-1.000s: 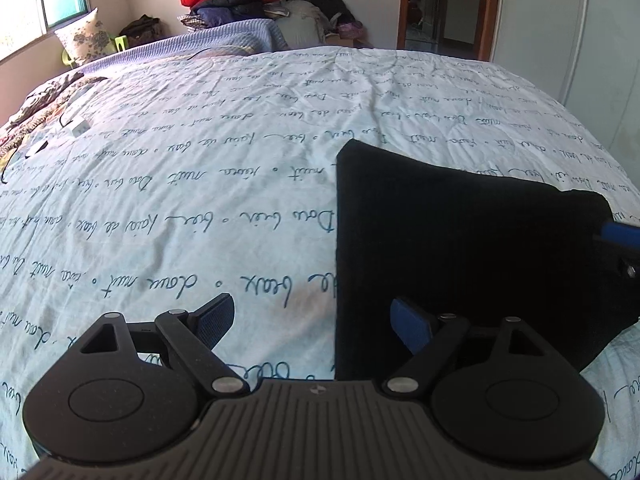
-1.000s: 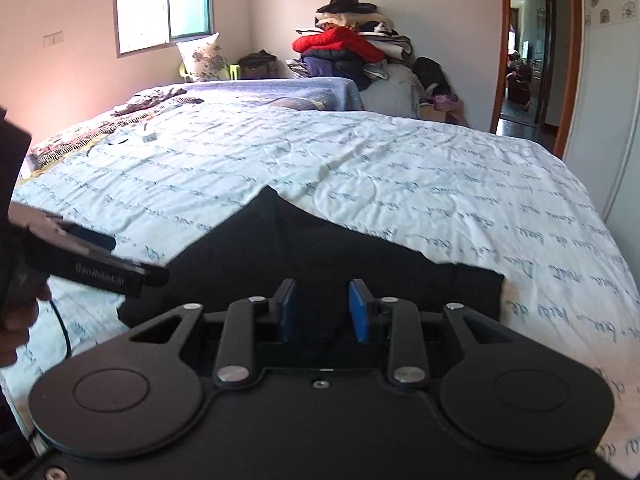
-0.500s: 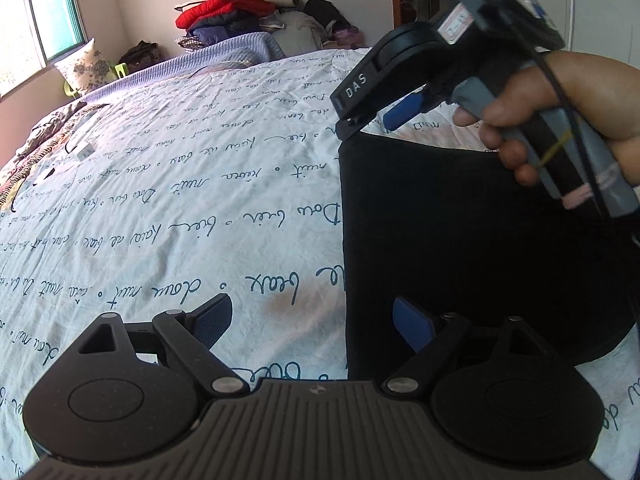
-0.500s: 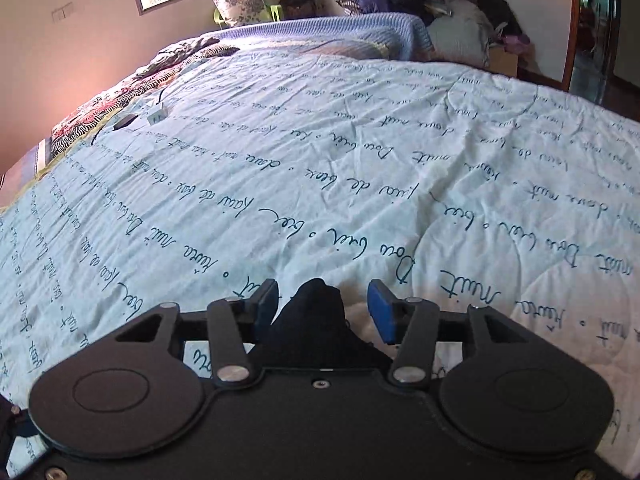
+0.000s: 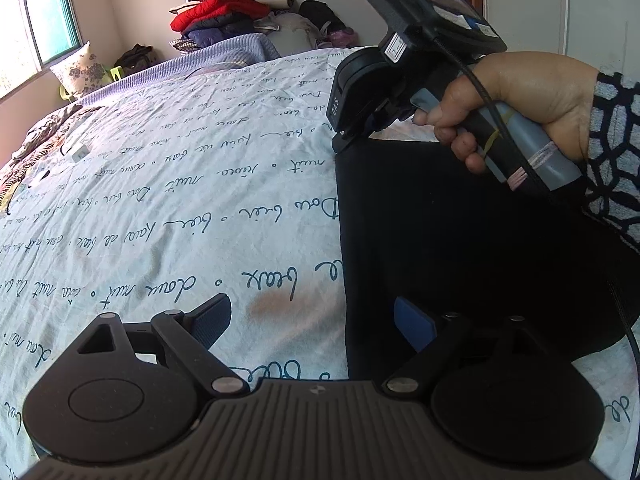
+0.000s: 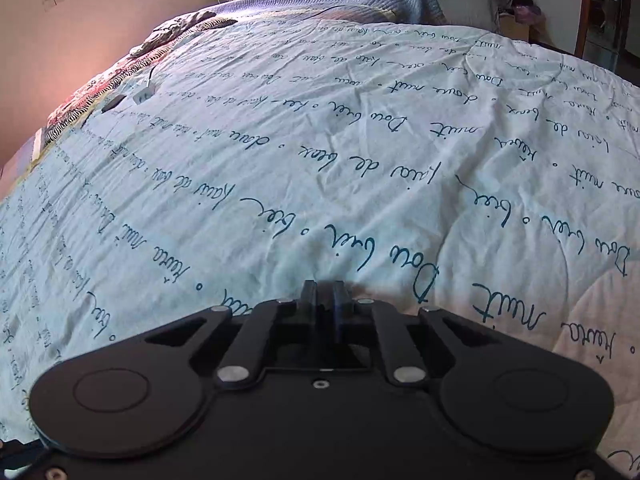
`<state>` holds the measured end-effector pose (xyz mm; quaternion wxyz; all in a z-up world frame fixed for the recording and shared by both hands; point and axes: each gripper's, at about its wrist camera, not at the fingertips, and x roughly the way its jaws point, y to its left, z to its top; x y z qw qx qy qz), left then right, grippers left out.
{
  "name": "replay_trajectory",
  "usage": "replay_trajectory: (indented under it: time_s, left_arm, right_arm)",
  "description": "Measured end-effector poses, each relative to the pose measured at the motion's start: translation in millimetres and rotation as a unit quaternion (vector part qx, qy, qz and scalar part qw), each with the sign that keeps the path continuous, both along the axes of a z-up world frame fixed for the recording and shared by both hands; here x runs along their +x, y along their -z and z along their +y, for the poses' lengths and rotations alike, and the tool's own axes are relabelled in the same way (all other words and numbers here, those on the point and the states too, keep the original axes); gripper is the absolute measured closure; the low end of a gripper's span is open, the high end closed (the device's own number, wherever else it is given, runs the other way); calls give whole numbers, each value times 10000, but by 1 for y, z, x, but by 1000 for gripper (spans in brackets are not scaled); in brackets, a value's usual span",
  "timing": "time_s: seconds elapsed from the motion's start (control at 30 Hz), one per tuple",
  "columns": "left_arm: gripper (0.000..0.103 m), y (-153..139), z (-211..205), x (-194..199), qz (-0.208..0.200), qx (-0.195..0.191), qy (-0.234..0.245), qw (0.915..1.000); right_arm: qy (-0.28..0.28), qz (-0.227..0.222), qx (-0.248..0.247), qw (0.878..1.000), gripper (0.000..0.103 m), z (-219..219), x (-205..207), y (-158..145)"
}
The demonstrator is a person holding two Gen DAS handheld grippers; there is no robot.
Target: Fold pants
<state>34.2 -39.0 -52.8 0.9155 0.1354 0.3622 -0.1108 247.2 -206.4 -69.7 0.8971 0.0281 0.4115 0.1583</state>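
- The right gripper (image 6: 323, 292) has its two fingers pressed together. In the right wrist view they look shut tight, and it is hard to tell if any cloth is pinched between them. Its jaws have just been closing.
- The pants (image 5: 460, 240) do not show in the right wrist view at all. Only the bed cover (image 6: 360, 140) with blue writing lies in front of that gripper.
- The left wrist view shows what the other view hides: the tip of the right gripper (image 5: 342, 142) sits right at the far corner of the black pants. The tip is dark against dark cloth, so I cannot tell if it holds the corner.
- The person's right hand (image 5: 512, 100) wraps around the gripper's handle. A patterned sleeve (image 5: 616, 152) is cut off by the right edge of the picture.
- The left gripper (image 5: 312, 320) has its fingers wide apart, with nothing clamped. Its left finger is over the bed cover and its right finger is over the pants. The straight left edge of the pants runs away from it, between the two fingers.
- The pants lie flat on the bed, ahead and to the right of the left gripper. Their near end is hidden behind the gripper's body.
- Far ahead of the left gripper is a pile of clothes (image 5: 224, 12) by the wall, small and hard to make out.
- A flowered pillow (image 5: 78, 72) sits far off to the left, by a window (image 5: 36, 28).
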Motion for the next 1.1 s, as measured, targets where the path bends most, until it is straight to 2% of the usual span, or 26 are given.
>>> replay_trajectory:
  time_s: [0.07, 0.13, 0.17, 0.27, 0.33, 0.4, 0.47, 0.63, 0.73, 0.83, 0.87, 0.9, 0.97, 1.03, 1.1]
  left_arm:
    - [12, -3, 0, -1, -12, 36, 27, 10000]
    - [13, -9, 3, -1, -80, 34, 20, 10000]
    - [13, -12, 4, -2, -99, 9, 10, 9999]
    - [14, -23, 12, 0, -37, -338, -3, 9994]
    - [14, -32, 15, 2, 116, -761, 121, 9970]
    - [14, -36, 12, 4, 207, -1055, 307, 9937]
    - [14, -36, 4, 4, 191, -1134, 424, 9925]
    - [14, -19, -24, 3, 355, -849, 647, 9936]
    - [11, -2, -34, -2, 394, -534, 686, 9954]
    - [9, -1, -32, -4, 361, -503, 645, 9960]
    - [13, -4, -32, -5, 350, -501, 636, 9961]
    - [13, -6, -31, -5, 316, -499, 615, 9964]
    - [12, -12, -31, -6, 233, -504, 582, 9968]
    - [12, -13, -34, -4, 273, -498, 547, 9969]
    - [13, -10, -38, 0, 376, -492, 470, 9970]
  right_arm:
    - [138, -151, 47, 9998, 96, -3, -3, -2]
    - [362, -334, 282, 9984, 87, -13, -16, -14]
    - [437, -455, 399, 9972, 86, -19, -26, -21]
    - [611, -830, 658, 9925, 86, -42, -72, -47]
    - [663, -1075, 570, 9904, 81, -56, -110, -59]
    - [759, -1298, 345, 9880, 65, -69, -151, -65]
    - [819, -1402, 51, 9867, 61, -79, -186, -66]
    - [687, -997, -333, 9921, 60, -94, -242, -45]
    - [639, -705, -923, 9912, 60, -94, -261, -17]
    - [671, -769, -939, 9903, 61, -103, -280, -13]
    - [746, -776, -942, 9897, 62, -104, -284, -17]
    - [928, -817, -1018, 9871, 58, -104, -288, -23]
    - [1109, -1155, -1117, 9807, 55, -100, -297, -34]
    - [1056, -1332, -969, 9807, 53, -95, -300, -37]
    - [942, -1233, -992, 9829, 53, -88, -295, -29]
